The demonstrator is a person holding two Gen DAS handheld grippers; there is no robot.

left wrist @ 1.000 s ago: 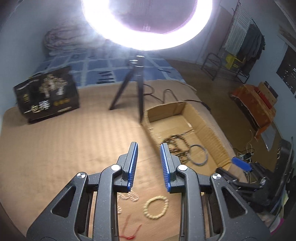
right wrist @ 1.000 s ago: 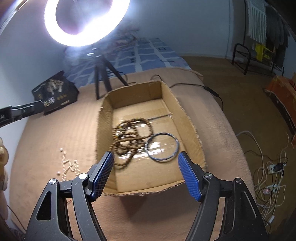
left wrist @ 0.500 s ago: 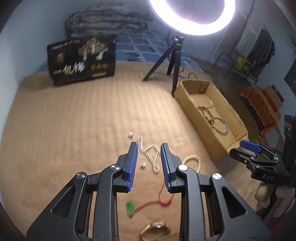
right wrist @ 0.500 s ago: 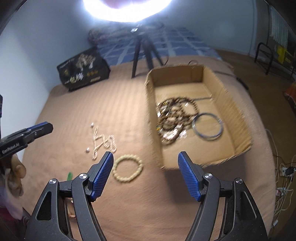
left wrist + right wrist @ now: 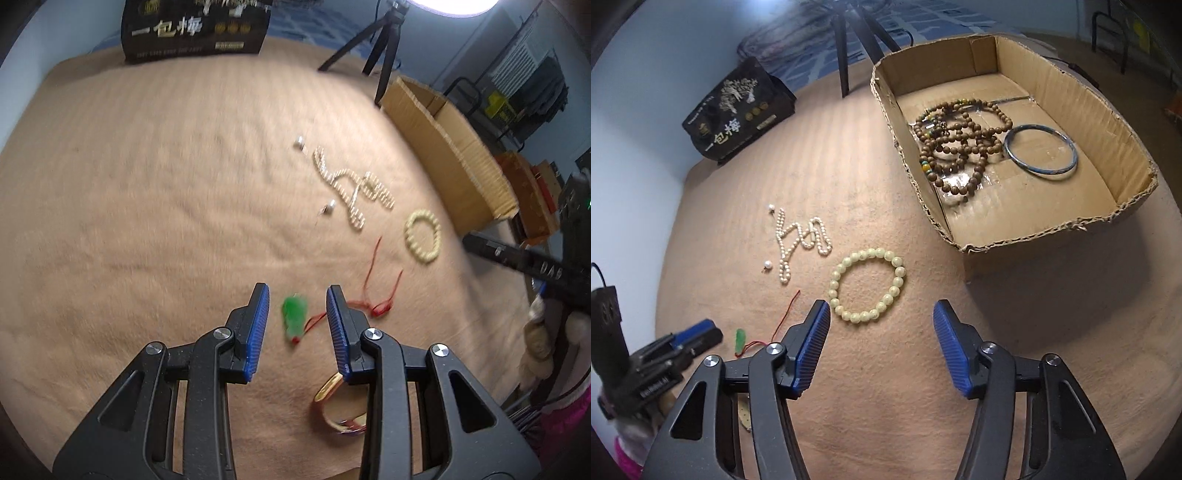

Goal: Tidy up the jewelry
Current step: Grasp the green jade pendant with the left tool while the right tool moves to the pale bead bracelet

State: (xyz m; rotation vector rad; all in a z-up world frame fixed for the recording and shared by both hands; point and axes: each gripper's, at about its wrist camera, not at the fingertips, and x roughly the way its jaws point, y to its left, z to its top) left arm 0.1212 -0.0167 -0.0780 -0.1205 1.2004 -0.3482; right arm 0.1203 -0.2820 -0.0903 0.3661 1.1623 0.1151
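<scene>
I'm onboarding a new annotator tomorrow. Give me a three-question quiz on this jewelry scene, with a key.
1. True or false: the dark bangle lies inside the cardboard box.
2. The green pendant hangs on a cord of which colour? A) blue B) red C) white
3. Fill in: the pale bead bracelet lies on the ____ blanket, outside the box.

Key: 1 true; 2 B; 3 tan
</scene>
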